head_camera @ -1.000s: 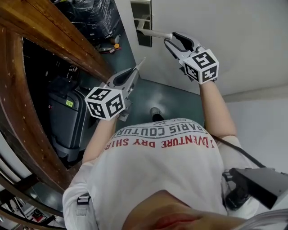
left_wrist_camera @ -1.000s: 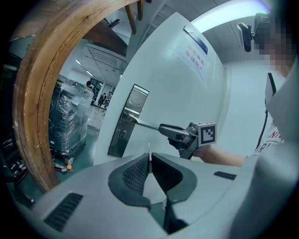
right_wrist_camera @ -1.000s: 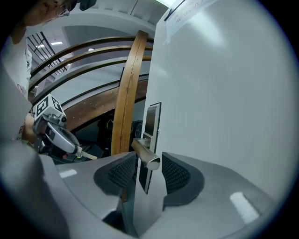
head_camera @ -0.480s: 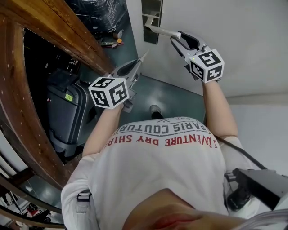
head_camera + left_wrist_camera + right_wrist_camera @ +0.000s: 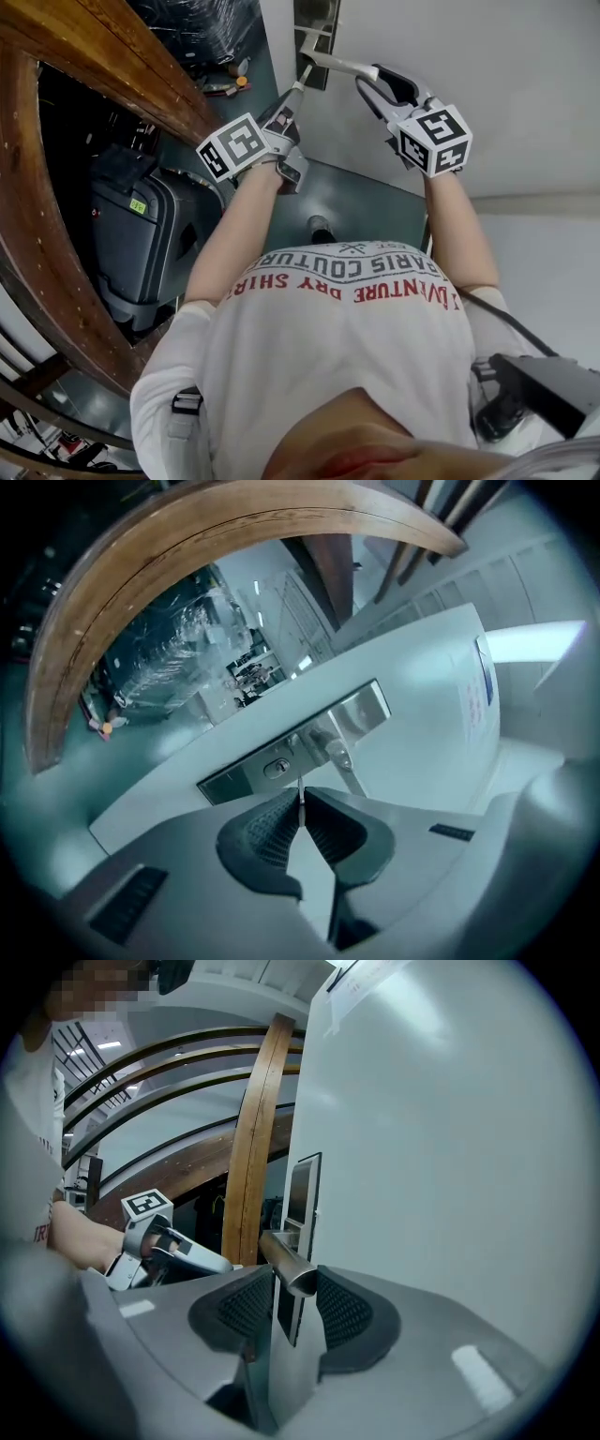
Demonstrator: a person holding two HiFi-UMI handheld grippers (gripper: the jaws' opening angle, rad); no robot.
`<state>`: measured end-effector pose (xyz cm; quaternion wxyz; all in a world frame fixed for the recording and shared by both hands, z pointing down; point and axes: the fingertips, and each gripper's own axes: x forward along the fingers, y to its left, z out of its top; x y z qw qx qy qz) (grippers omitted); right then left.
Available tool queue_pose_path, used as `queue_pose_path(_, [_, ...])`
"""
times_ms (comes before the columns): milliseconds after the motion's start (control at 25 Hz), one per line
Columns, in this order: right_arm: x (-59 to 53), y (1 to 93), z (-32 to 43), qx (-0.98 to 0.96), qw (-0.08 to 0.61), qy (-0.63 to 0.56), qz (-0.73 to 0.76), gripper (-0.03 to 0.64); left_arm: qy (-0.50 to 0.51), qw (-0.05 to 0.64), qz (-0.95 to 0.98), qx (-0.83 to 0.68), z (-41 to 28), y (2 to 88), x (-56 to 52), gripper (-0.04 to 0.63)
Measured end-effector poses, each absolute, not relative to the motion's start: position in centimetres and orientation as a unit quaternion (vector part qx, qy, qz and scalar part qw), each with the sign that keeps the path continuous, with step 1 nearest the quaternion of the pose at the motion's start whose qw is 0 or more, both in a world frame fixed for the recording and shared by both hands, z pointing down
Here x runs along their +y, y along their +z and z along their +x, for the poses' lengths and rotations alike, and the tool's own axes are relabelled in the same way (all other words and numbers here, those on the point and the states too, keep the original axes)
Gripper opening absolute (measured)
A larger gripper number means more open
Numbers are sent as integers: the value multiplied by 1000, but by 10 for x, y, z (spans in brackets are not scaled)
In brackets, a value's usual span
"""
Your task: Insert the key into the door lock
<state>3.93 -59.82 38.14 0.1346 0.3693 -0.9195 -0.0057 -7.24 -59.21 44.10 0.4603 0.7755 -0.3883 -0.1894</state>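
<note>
Head view: left gripper (image 5: 298,86) raised to the metal lock plate (image 5: 314,37) on the white door (image 5: 487,84). The right gripper (image 5: 367,77) is at the free end of the door handle (image 5: 336,66), and a dark suitcase (image 5: 141,234) stands closed on the floor below the curved wooden rail (image 5: 112,75), contents not visible. Left gripper view: jaws pressed together on the key (image 5: 300,805), blade edge-on, tip just short of the keyhole (image 5: 277,768), not inserted. Right gripper view: jaws clamped on the handle's end, one pad on each side, lock plate behind.
</note>
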Motion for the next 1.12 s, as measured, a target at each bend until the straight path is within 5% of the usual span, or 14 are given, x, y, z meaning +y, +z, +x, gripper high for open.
queue_pose_path(280, [-596,382,38,-920,139,-6,367,141,-271,534,716,-360,-66,465,-614,23])
queue_pose_path(1120, [-595,383,39,-924,135,-5,359,137,-362,564,654,-351,-59,468,-638,23])
